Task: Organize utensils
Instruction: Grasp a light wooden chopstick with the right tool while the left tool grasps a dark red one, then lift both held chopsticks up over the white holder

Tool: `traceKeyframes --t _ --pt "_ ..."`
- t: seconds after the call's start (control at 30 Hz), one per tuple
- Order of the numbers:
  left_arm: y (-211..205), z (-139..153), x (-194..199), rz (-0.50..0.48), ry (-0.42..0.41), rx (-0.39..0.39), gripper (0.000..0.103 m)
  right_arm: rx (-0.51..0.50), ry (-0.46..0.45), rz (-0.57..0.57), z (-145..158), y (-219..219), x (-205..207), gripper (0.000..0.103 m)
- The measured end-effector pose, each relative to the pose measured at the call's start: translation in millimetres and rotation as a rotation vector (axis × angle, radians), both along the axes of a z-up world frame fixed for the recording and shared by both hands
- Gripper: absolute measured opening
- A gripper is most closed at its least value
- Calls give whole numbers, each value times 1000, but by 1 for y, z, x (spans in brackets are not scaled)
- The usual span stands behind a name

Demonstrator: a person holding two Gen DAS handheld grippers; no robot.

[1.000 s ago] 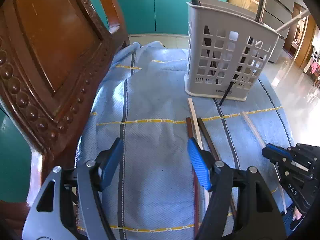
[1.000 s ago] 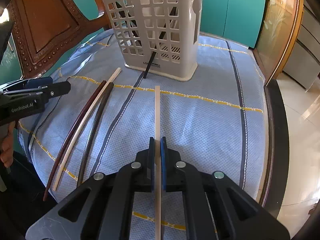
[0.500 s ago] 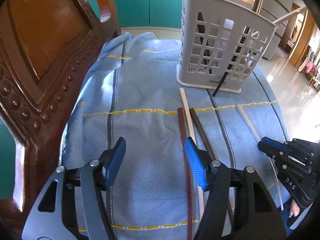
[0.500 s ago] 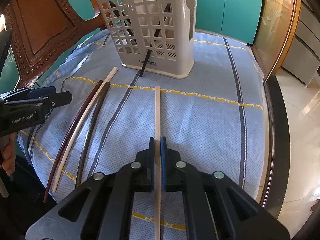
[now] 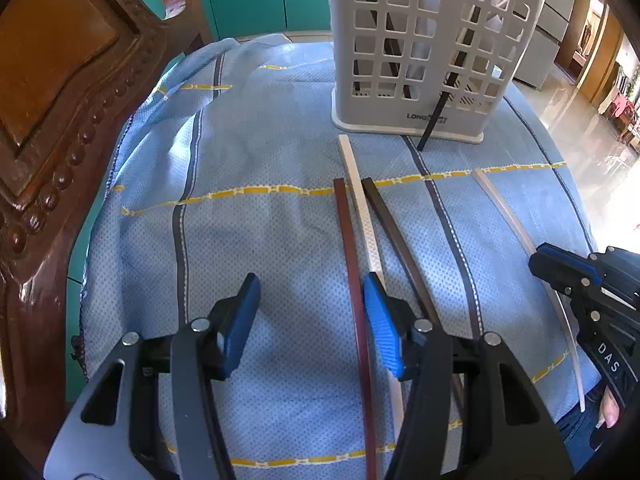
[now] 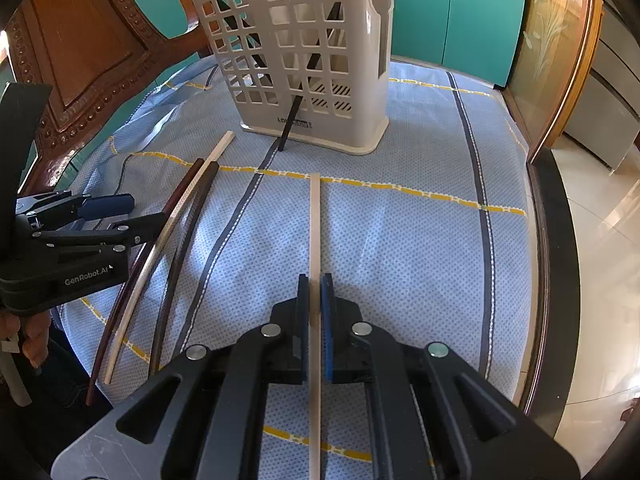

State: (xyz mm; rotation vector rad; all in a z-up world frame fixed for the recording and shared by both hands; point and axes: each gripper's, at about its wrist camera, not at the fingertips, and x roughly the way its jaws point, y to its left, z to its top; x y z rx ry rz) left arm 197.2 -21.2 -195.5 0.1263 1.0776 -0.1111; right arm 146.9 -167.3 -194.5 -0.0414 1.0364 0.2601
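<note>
A white slotted utensil basket (image 5: 432, 52) stands at the back of the blue cloth (image 5: 260, 216) and also shows in the right wrist view (image 6: 304, 52); dark chopsticks lean inside it. Three chopsticks lie side by side: a reddish-brown one (image 5: 352, 252), a pale one (image 5: 362, 204) and a dark brown one (image 5: 392, 228). My left gripper (image 5: 312, 320) is open, low over the cloth, with the reddish-brown chopstick just inside its right pad. My right gripper (image 6: 315, 300) is shut on a pale chopstick (image 6: 315, 220) lying on the cloth.
A carved wooden chair back (image 5: 60, 100) stands close on the left of the table. Teal cabinets (image 6: 472, 20) lie behind. The table's dark edge (image 6: 556, 280) runs along the right, with tiled floor beyond.
My left gripper has moved forward and right, bringing the reddish-brown chopstick inside its right pad. My right gripper has edged towards the basket, still shut on the pale chopstick.
</note>
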Motion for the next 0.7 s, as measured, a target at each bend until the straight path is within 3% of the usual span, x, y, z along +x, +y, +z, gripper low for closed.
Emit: traceKeyframes --t 0.17,0.4,0.53,0.7 --pt "-4 2 -2 6 -13 4 52 -20 -13 5 -1 4 1 12" --pt "-13 4 -11 -41 -14 -61 8 25 -12 17 -1 2 1 6" --pt "-9 13 -15 -35 -45 -78 7 94 -87 17 21 -6 -5 6" --pt "3 68 -37 -53 -183 -172 7 234 -234 50 76 -27 -25 6"
